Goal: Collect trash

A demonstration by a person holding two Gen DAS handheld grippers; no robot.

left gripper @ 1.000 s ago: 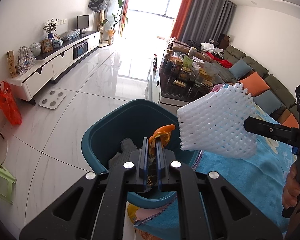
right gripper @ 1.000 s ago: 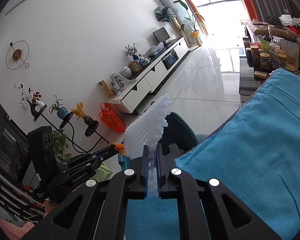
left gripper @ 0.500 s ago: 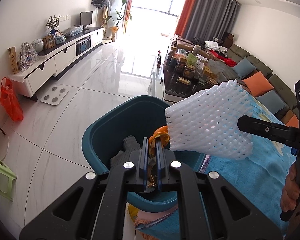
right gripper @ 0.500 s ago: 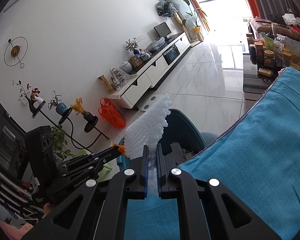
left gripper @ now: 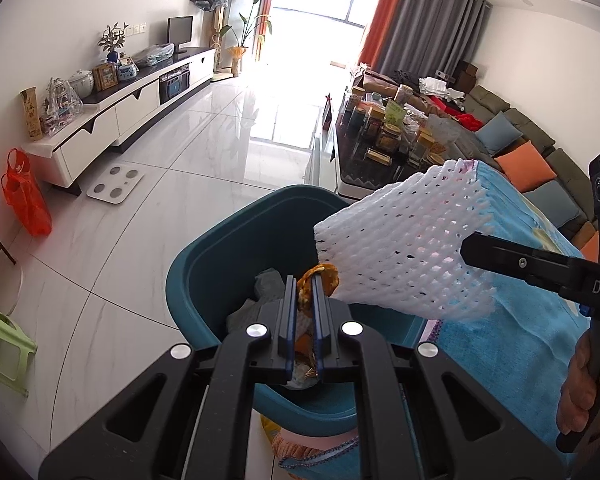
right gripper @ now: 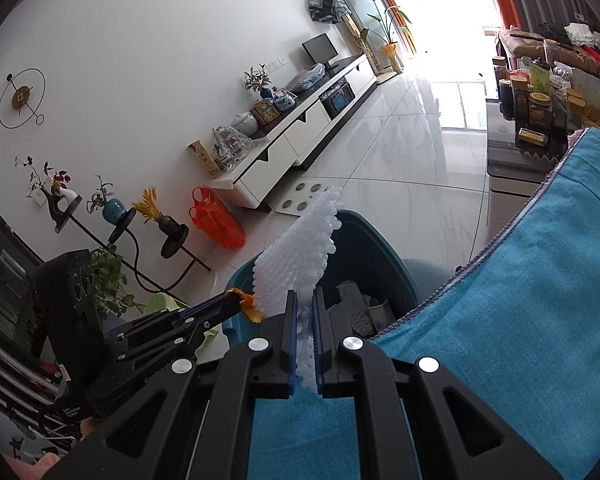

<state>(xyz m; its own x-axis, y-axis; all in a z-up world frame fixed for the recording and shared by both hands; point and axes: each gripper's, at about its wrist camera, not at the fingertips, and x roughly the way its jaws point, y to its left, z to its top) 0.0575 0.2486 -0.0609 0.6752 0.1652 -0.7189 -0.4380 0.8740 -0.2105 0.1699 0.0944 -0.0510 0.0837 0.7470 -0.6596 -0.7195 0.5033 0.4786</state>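
Left hand-held gripper (left gripper: 304, 284), in the left wrist view, is clamping a piece of orange peel (left gripper: 320, 278) between nearly closed jaws, directly over the open teal trash bin (left gripper: 204, 276). Crumpled grey and white waste (left gripper: 268, 284) is lying inside the bin. Beside it, the right hand-held gripper (left gripper: 466, 250) is pinching a white foam fruit net (left gripper: 404, 244), which is hanging over the bin's right rim and partly over the blue cloth (left gripper: 512, 320) covering the bench. A person's hand (left gripper: 580, 392) is gripping the right handle.

Right wrist view: the right hand-held gripper (right gripper: 304, 300) is squeezing the foam fruit net (right gripper: 300, 256) edge-on, jaws almost closed. The left hand-held gripper (right gripper: 240, 298) is holding the orange peel (right gripper: 252, 308) just beside the net, above the trash bin (right gripper: 380, 248).
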